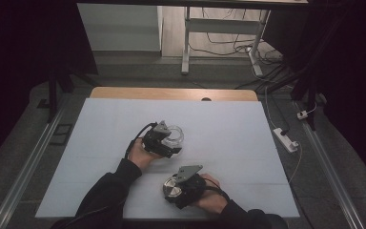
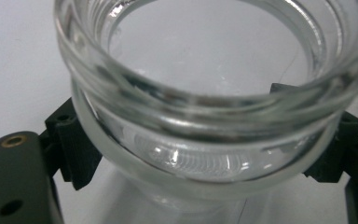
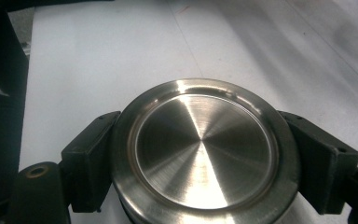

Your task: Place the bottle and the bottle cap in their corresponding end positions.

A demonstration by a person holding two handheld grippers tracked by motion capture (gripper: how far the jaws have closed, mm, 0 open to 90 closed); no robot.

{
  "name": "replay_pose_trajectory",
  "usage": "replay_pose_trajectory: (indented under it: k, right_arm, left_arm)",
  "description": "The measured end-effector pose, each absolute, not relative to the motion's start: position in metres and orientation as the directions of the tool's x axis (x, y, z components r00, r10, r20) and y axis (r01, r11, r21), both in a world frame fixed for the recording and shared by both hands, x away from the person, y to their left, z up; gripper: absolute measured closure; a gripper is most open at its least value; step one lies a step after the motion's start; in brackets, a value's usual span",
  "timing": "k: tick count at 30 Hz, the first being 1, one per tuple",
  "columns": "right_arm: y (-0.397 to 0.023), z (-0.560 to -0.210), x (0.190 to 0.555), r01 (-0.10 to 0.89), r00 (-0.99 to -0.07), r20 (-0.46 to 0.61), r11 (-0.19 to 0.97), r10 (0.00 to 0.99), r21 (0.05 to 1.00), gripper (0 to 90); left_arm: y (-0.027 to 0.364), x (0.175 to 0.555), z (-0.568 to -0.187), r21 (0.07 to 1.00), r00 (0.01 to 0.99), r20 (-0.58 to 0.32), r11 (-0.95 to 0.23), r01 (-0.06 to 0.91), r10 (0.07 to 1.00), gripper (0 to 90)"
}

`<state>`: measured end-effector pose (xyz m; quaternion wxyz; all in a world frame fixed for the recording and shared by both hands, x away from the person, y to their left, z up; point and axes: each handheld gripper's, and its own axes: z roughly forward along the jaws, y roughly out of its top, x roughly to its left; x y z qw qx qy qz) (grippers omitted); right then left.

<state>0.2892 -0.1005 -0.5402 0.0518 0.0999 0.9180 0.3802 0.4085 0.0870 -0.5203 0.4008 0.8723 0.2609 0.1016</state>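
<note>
Clear glass jar (image 2: 205,93), mouth uncovered, is clamped by its neck between the closed jaws of the left tool (image 1: 167,142), near the middle of the white bench (image 1: 228,129). Brushed steel lid (image 3: 205,149) is gripped edge to edge by the right tool (image 1: 175,188), close to the bench's near edge.

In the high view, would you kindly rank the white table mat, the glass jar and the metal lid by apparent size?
1. White table mat, by far the largest.
2. Glass jar and metal lid: they look alike, both partly hidden by the claws, so I won't rank them.
</note>
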Motion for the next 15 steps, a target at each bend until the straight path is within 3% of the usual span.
replay_pose_trajectory:
  k: [11,15]
  right_arm:
    - [-0.1008,-0.5399,0.2896,0.132,-0.977,-0.025,0.696,0.211,0.706,17.4]
    - [-0.0997,-0.5399,0.2885,0.147,-0.977,-0.008,0.692,0.215,0.707,11.8]
  left_arm:
    - [0.0876,0.4081,-0.5208,0.752,0.844,-0.031,-0.543,0.372,0.535,15.1]
    - [0.0884,0.4090,-0.5201,0.759,0.845,-0.061,-0.526,0.385,0.531,13.3]
